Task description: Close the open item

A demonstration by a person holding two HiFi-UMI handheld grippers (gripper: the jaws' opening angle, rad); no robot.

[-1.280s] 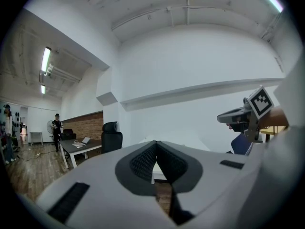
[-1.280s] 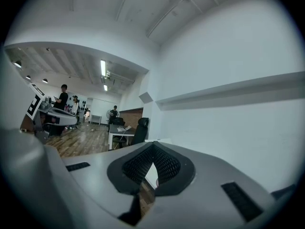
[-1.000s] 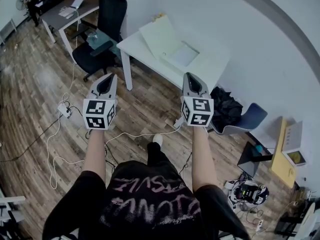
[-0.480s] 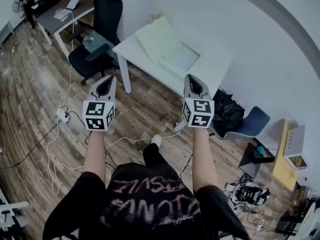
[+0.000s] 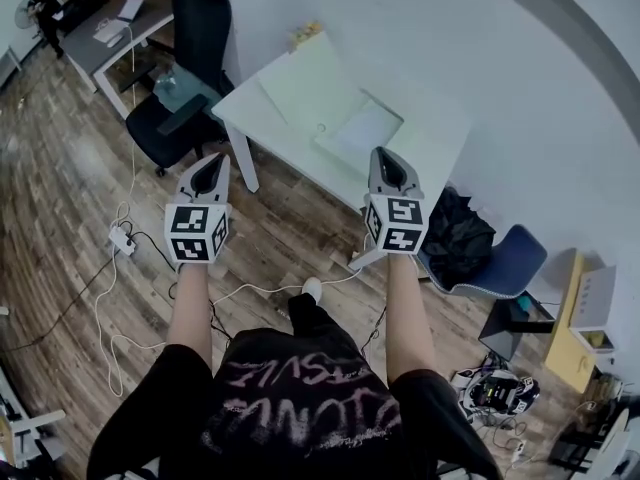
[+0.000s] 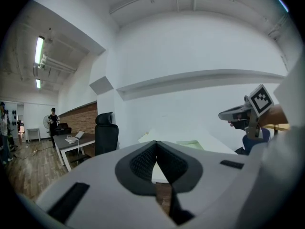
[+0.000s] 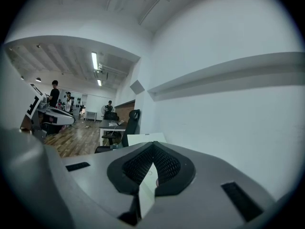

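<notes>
1. I stand on a brown wood-plank floor [image 5: 70, 168] with white cables [image 5: 130, 308] lying across it. Ahead of me a white rectangular table [image 5: 435, 153] sits against a plain white wall.
2. A black high-backed office chair [image 5: 195, 28] stands at the table's left end. A blue chair [image 5: 510, 258] and a black bag [image 5: 455, 233] are off to its right.
3. The flat white box with a pale green inside [image 5: 360, 130] lies open on that table. Its big white lid [image 5: 300, 83] is swung up and back.
4. My left gripper [image 5: 211, 160] hangs over the floor, well short of the table, and its dark pads meet at the tips with nothing in them.
5. My right gripper [image 5: 386, 158] reaches the table's near edge, just short of the box and not touching it. Its jaws are likewise pressed together and empty.
6. The box lies ahead, between the two grippers' lines and nearer the right one.
7. Its long axis runs along the table, with the lid toward the office-chair end, the tray toward the blue chair and the opening facing up.
</notes>
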